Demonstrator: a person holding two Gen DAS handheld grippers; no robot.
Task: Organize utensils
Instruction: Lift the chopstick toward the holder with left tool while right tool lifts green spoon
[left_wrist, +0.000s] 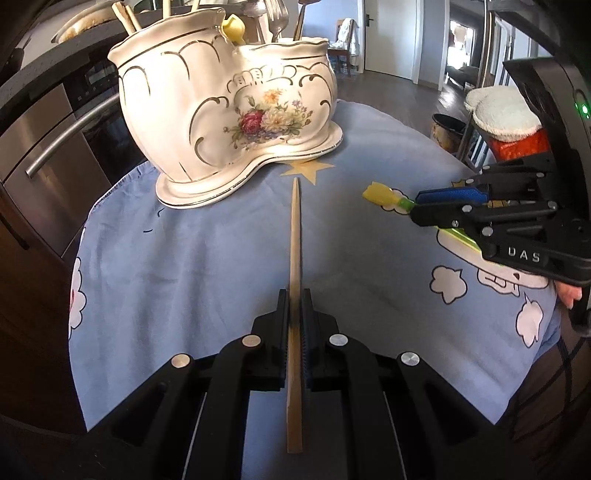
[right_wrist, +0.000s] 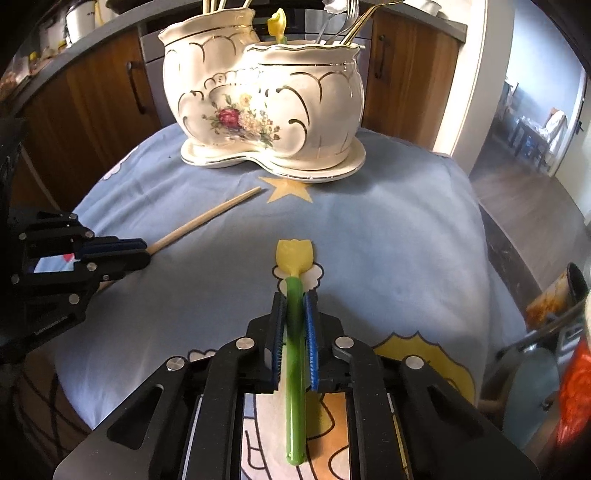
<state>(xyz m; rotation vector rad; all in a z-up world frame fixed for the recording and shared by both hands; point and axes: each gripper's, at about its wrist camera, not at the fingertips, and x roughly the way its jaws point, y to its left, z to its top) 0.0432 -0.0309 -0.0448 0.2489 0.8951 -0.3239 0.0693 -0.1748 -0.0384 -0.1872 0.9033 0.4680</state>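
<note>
A cream, flower-painted ceramic utensil holder (left_wrist: 207, 110) (right_wrist: 295, 110) with two joined pots stands at the back of the blue cartoon cloth (left_wrist: 184, 258). It holds chopsticks, metal forks and a yellow tulip piece (right_wrist: 277, 22). My left gripper (left_wrist: 294, 295) (right_wrist: 146, 251) is shut on a wooden chopstick (left_wrist: 295, 229) (right_wrist: 207, 218), whose tip points toward the holder's base. My right gripper (right_wrist: 295, 295) (left_wrist: 417, 206) is shut on the green handle of a tulip-headed utensil (right_wrist: 294, 254) (left_wrist: 380, 195), its yellow head just past the fingertips and low over the cloth.
A steel oven front (left_wrist: 44, 147) and wooden cabinets (right_wrist: 92, 92) stand behind the table. A stool with a white cushion (left_wrist: 502, 110) and a dark bin (left_wrist: 448, 129) are to the right. The cloth falls away at the table's rounded edges.
</note>
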